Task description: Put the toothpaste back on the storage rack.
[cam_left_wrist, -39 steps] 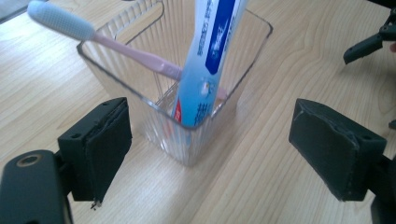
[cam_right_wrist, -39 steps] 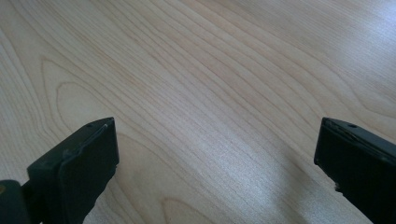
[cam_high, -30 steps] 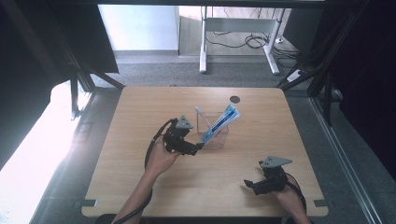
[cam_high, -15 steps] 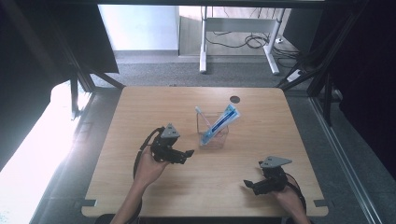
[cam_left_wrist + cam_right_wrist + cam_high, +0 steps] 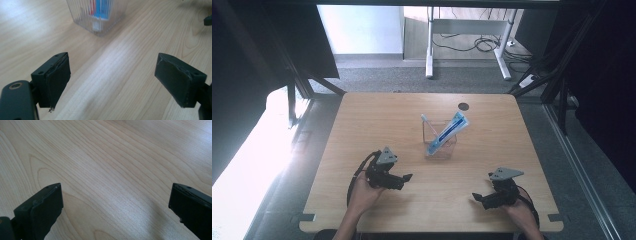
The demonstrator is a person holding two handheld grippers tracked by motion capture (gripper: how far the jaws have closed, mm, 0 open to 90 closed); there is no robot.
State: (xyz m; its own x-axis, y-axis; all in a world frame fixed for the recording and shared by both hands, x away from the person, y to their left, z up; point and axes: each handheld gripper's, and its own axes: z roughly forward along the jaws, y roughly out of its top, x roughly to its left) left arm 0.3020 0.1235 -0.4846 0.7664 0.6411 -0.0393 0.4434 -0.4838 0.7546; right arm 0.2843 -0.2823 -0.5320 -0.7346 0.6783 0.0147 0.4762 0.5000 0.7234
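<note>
Holding both grippers [image 5: 404, 178] [image 5: 478, 198] spread and empty, I judge the ribbed clear cup [image 5: 441, 144] light, slippery, best pinched at its rim.

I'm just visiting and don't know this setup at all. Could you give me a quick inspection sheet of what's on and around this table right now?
Surface: light wooden table with a dark round hole near the far edge.
Job's things: clear ribbed cup mid-table, holding a blue-and-white tube that leans right and a thin white stick.
Clutter: nothing seen.
Grippers: left gripper and right gripper both open, empty, held near the table's near edge.
Cables: black cable loops from the left gripper; more cables on the floor beyond.
Surroundings: white desk legs, grey floor.
</note>
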